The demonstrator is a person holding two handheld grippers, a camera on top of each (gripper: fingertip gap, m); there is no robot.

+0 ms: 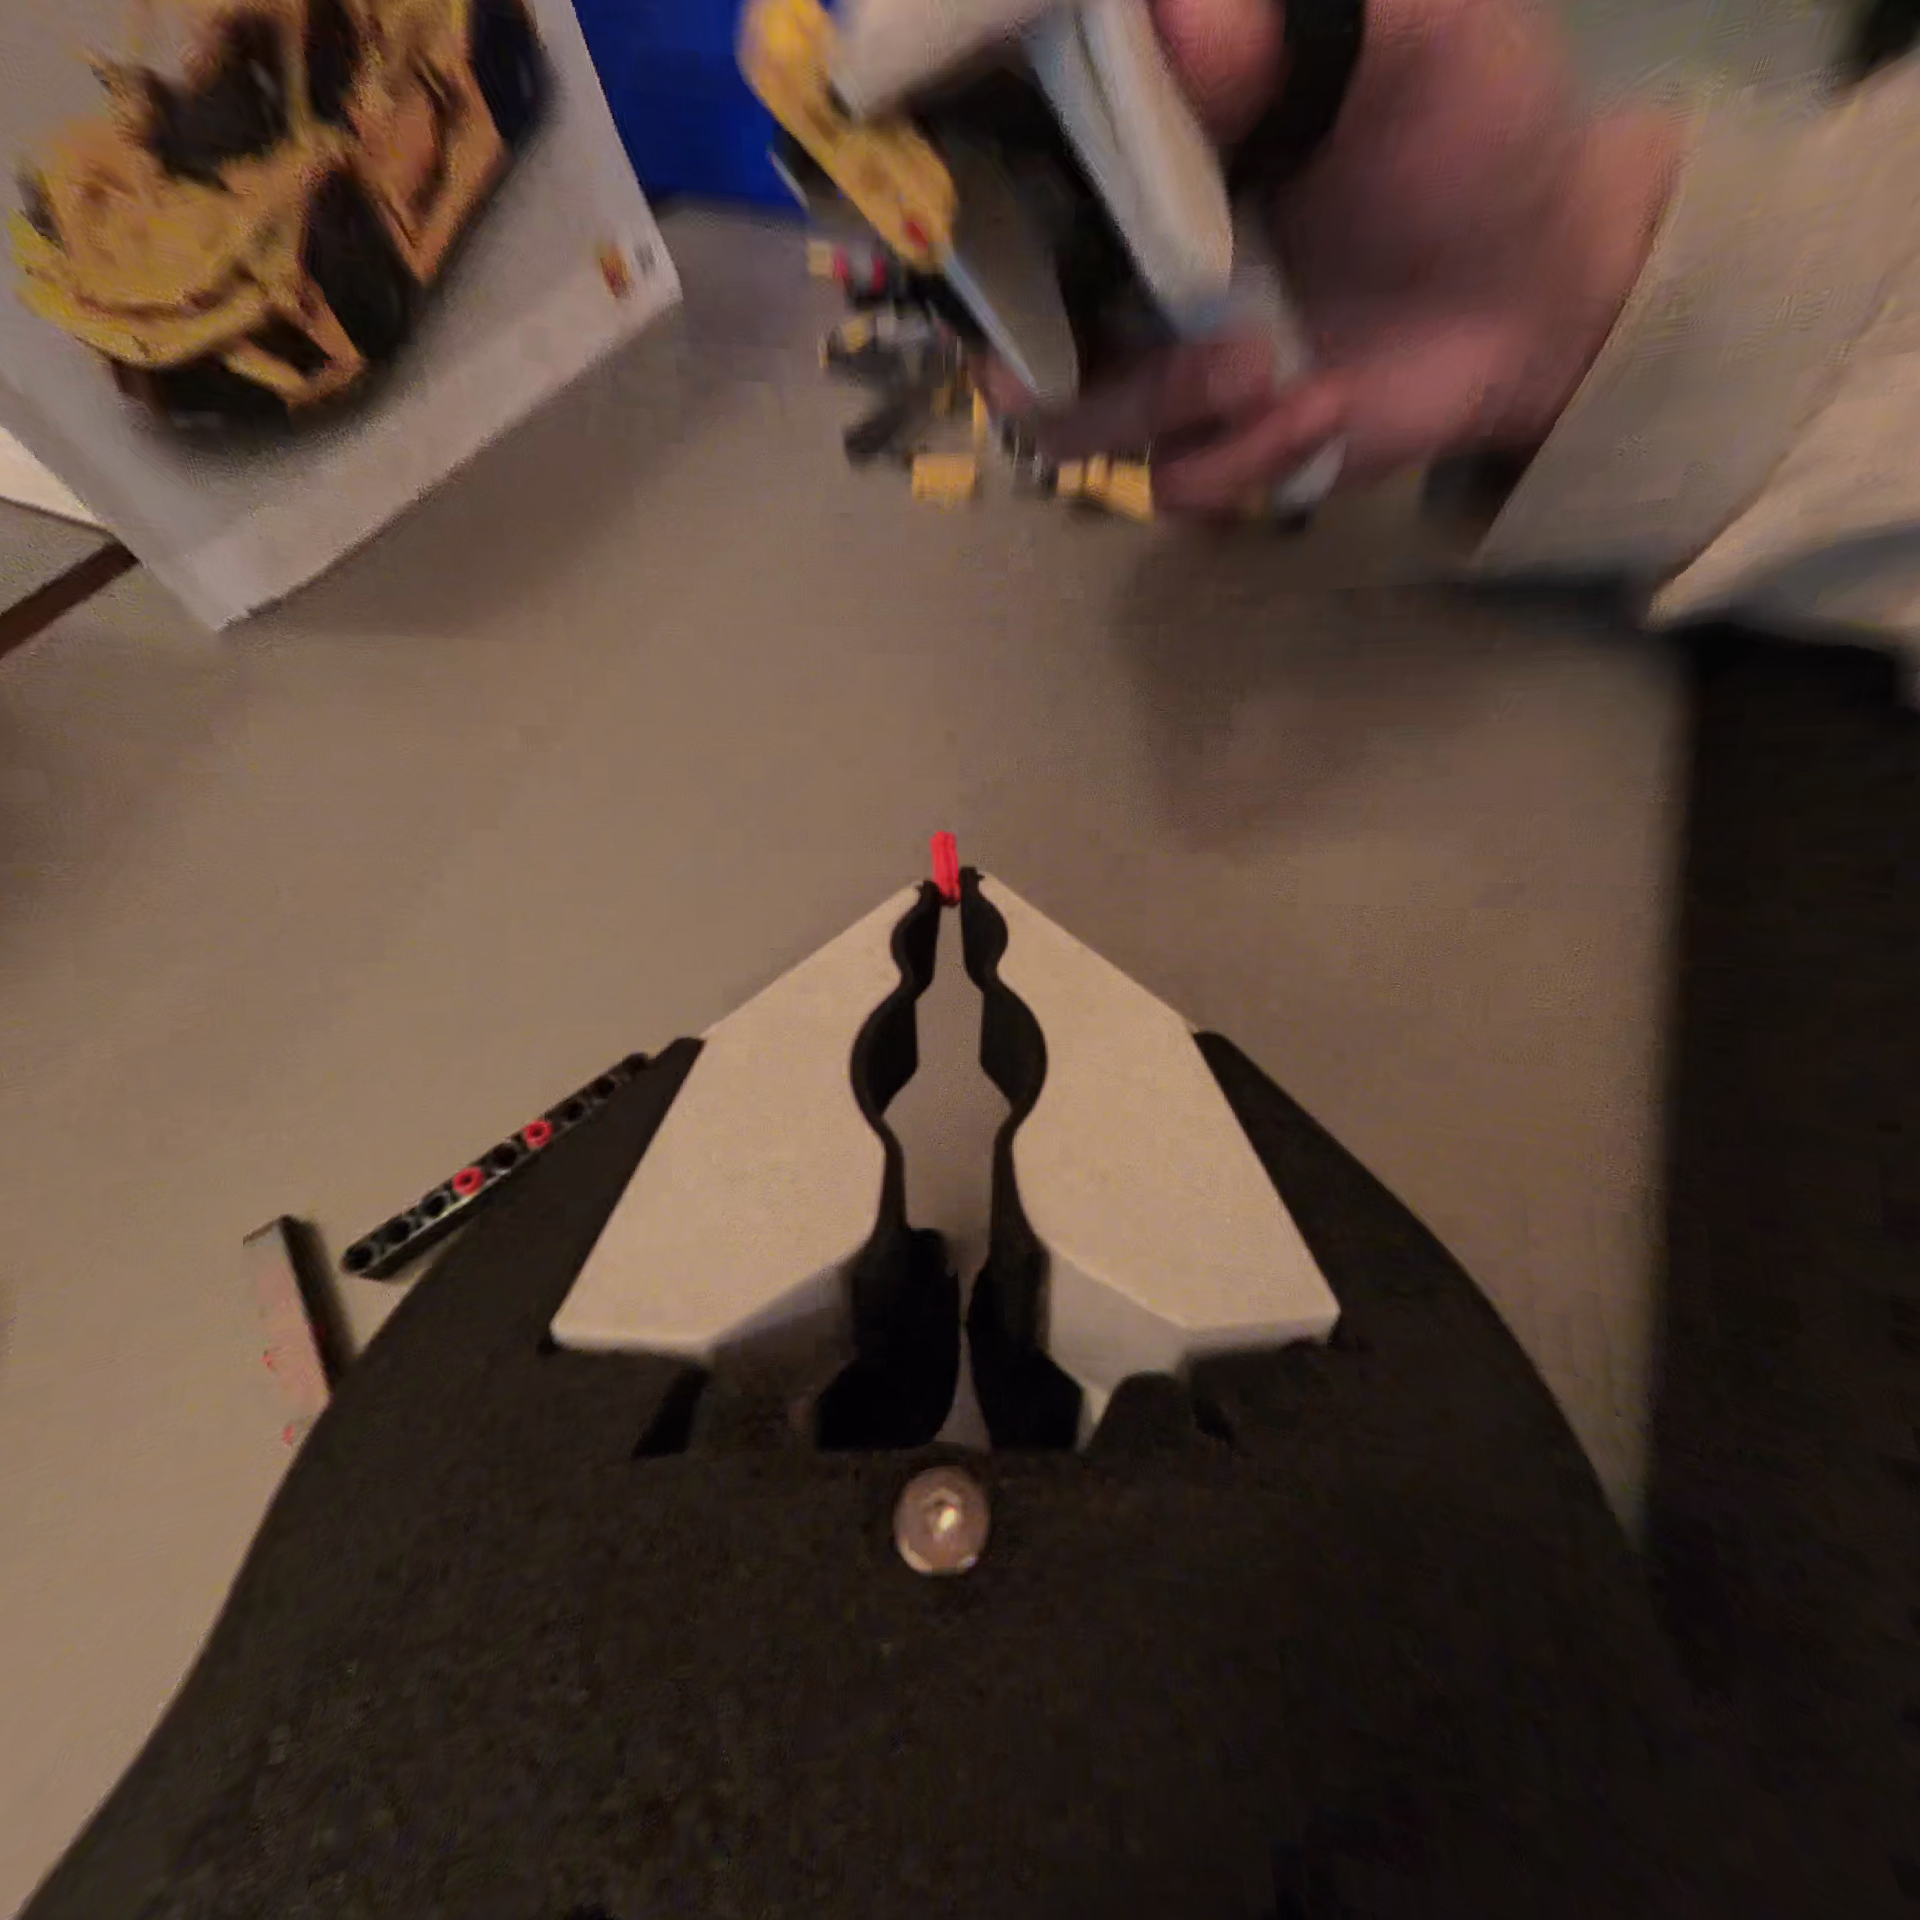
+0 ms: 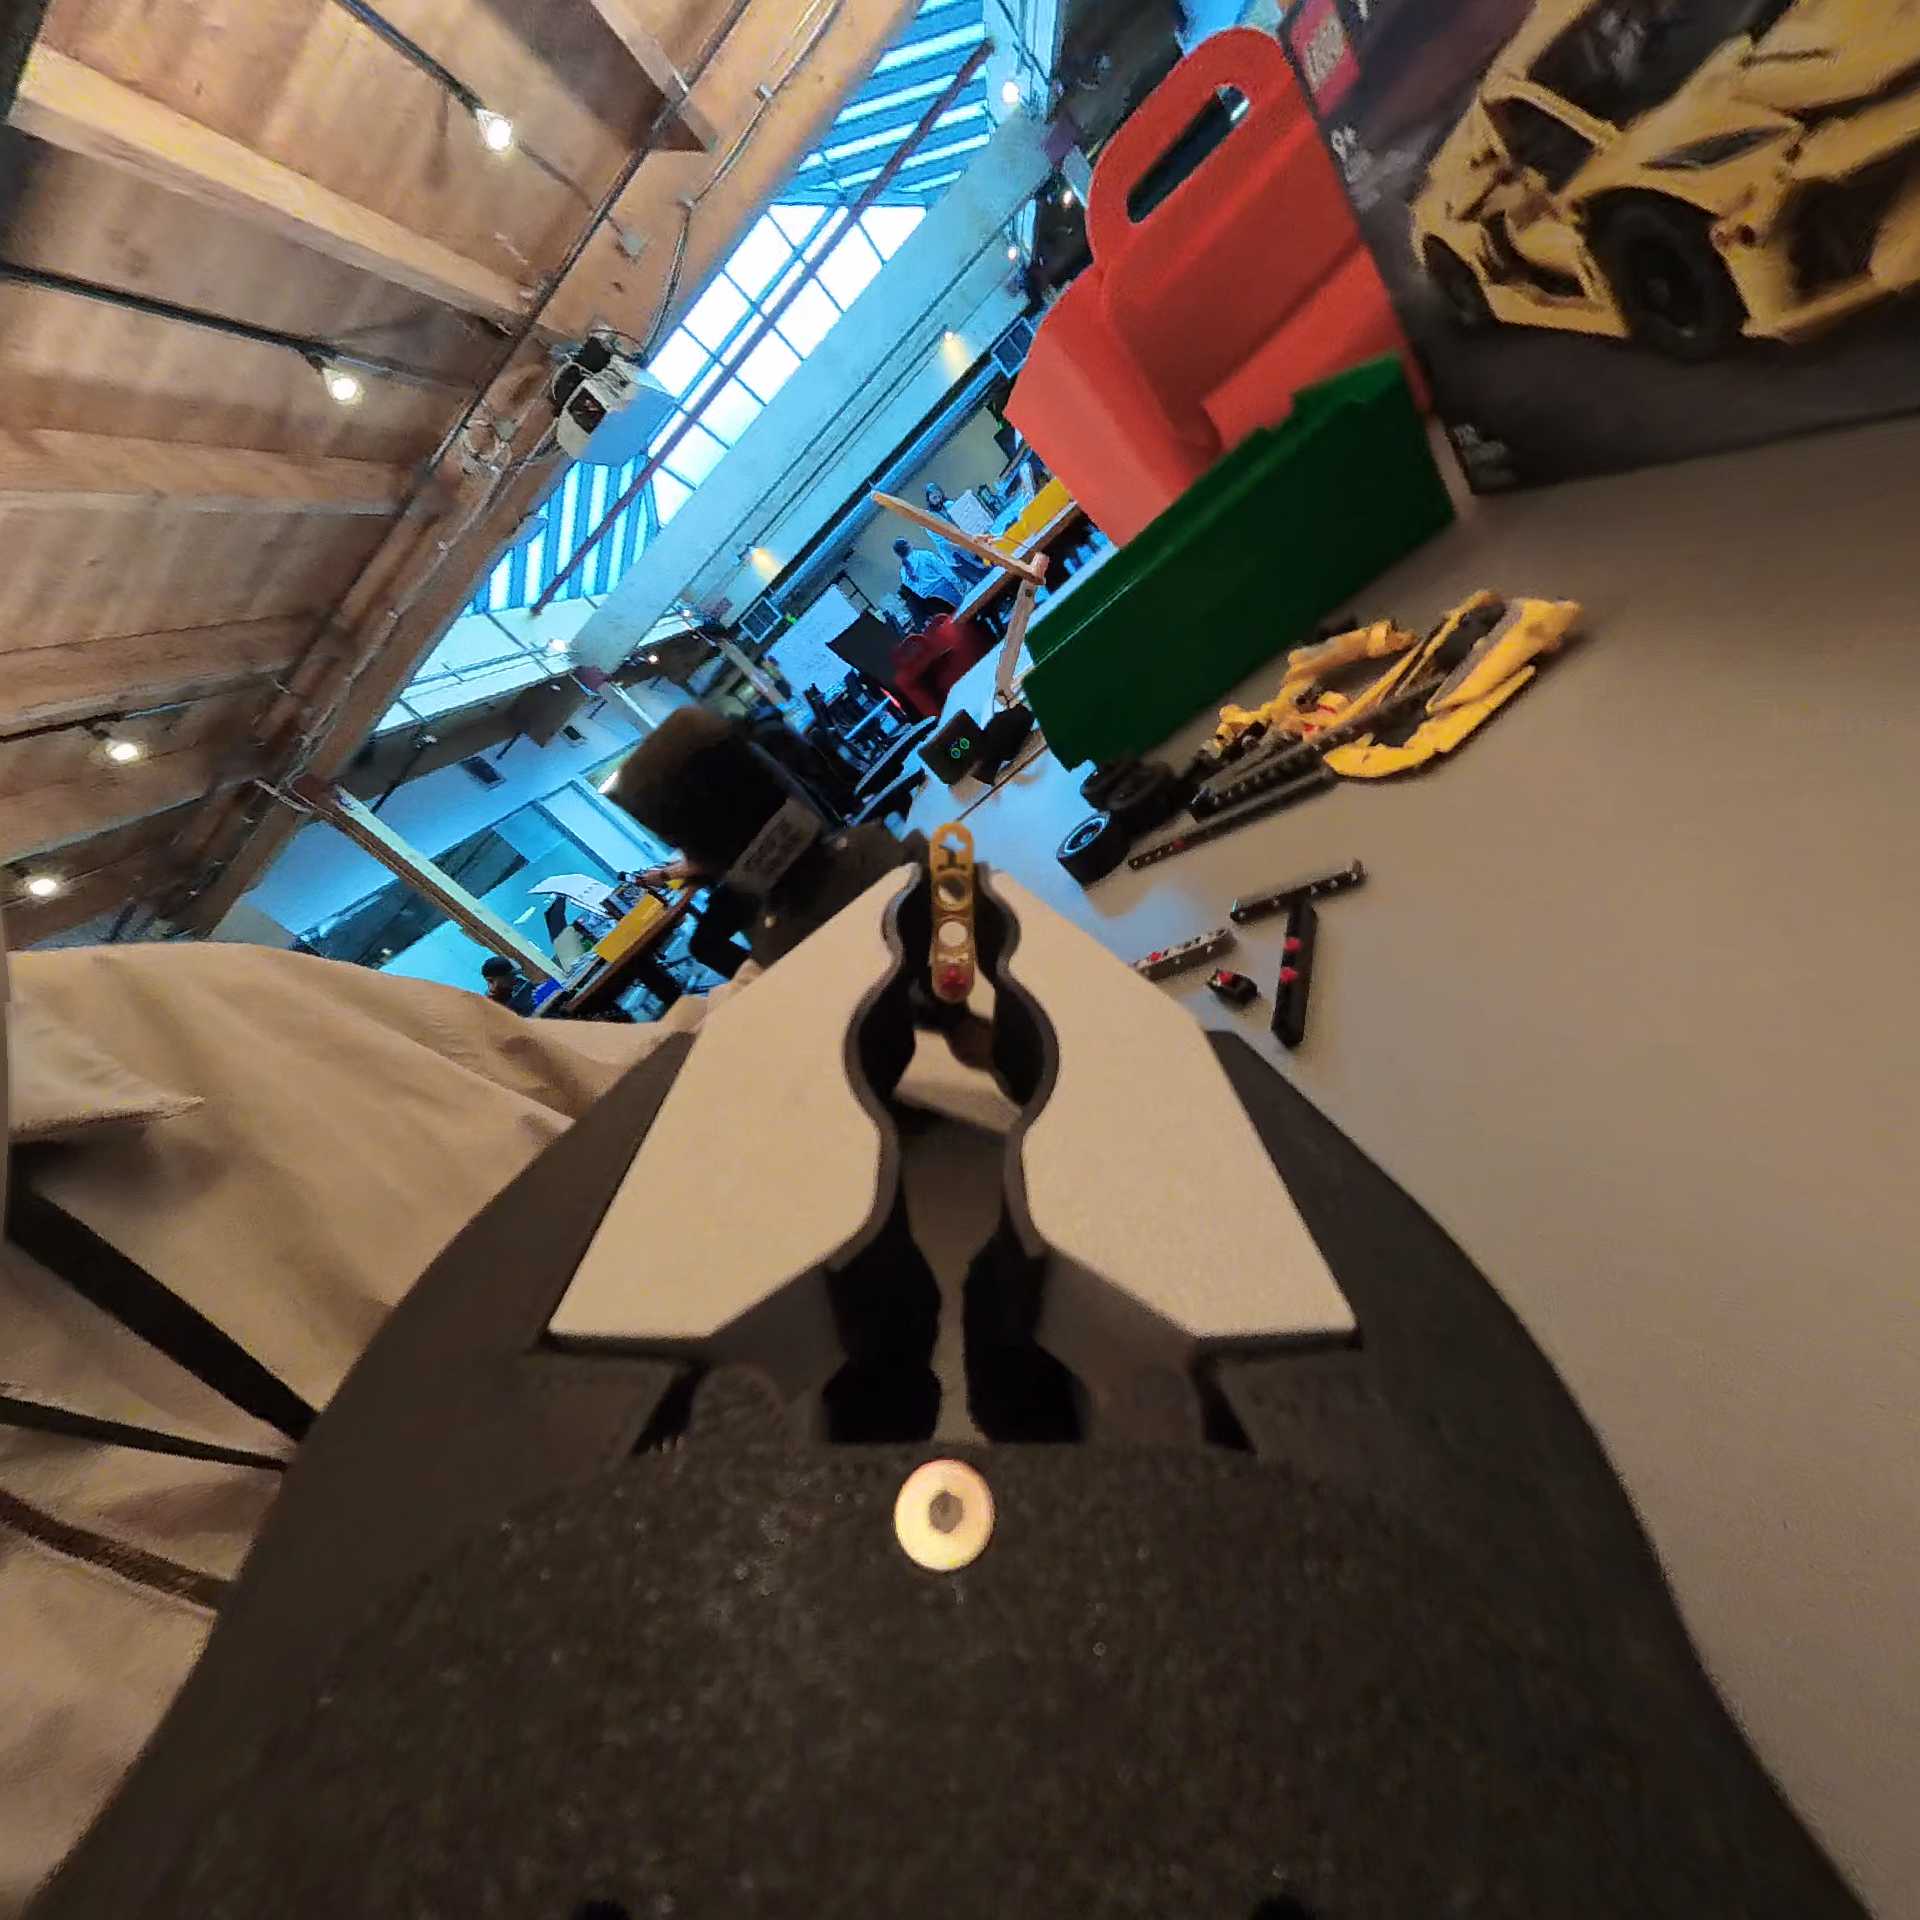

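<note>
Red pin (image 1: 943, 864) pinched at left gripper (image 1: 943, 896) tips; right gripper (image 2: 950, 914) clamps yellow beam (image 2: 950, 914), raised off table (image 2: 1558, 1039).

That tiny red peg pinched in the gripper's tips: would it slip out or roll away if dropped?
The red peg looks like hard, smooth plastic held only at the very tips of the left gripper, so it could probably slip or twist out. It seems round and very light, so on the smooth grey table it would likely roll.
</note>
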